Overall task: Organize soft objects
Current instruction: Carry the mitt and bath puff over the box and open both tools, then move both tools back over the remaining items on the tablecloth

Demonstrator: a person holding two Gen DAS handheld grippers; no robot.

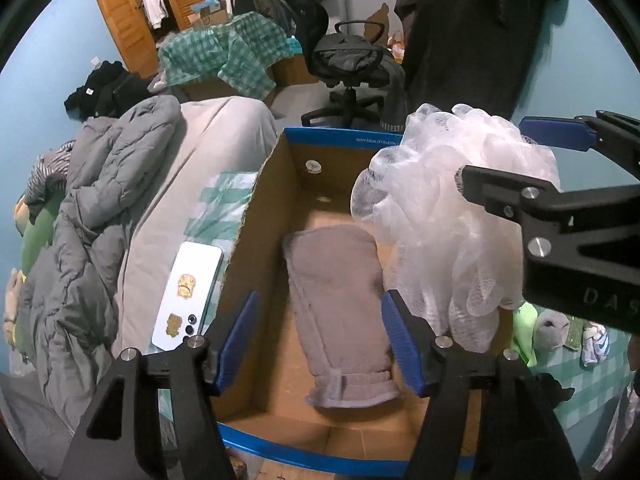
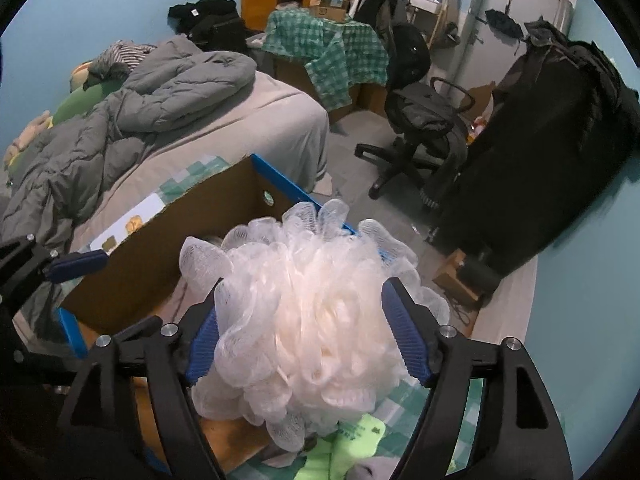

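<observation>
A white mesh bath pouf (image 2: pixel 304 312) sits between the blue pads of my right gripper (image 2: pixel 308 328), which is shut on it and holds it over the right side of an open cardboard box (image 2: pixel 168 240) with a blue rim. The pouf (image 1: pixel 452 216) and right gripper (image 1: pixel 500 160) also show in the left wrist view. A grey folded towel (image 1: pixel 340 312) lies flat on the box floor. My left gripper (image 1: pixel 318 340) is open and empty, hovering above the near end of the box (image 1: pixel 256 208) over the towel.
The box stands on a bed with a grey duvet (image 1: pixel 88 208). A white phone (image 1: pixel 188 292) lies left of the box. A lime green sock (image 2: pixel 348 444) and a grey plush toy (image 1: pixel 554 330) lie right of it. An office chair (image 2: pixel 420 120) stands beyond.
</observation>
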